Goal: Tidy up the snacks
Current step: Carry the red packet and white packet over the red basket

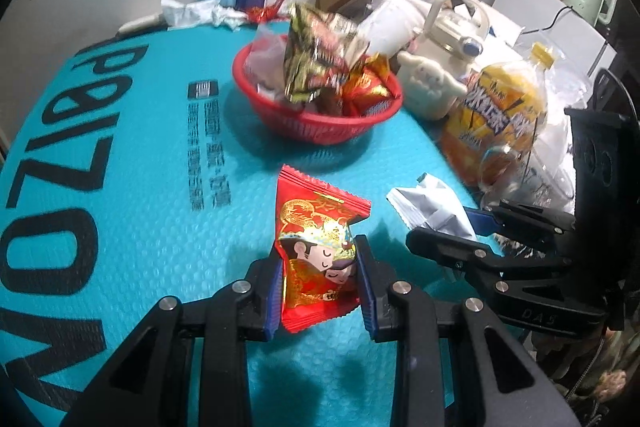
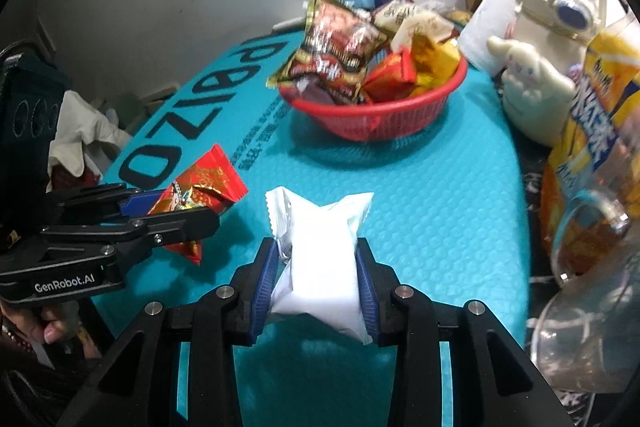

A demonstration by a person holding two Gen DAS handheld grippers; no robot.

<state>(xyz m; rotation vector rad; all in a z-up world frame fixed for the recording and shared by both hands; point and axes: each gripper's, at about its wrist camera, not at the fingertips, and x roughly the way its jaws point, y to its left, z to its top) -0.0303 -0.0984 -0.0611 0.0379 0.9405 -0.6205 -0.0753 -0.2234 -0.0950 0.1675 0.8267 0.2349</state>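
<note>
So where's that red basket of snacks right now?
The red basket sits on the teal mat, beyond both grippers, just left of the cream dog-shaped bottle.

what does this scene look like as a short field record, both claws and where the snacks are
left claw: shut on red foil snack packet
right claw: shut on white plastic snack packet
red plastic mesh basket: heaped with mixed snack packets, beyond both claws
surface: teal bubble-textured mat with black lettering
beside basket: cream cartoon-dog bottle
</note>
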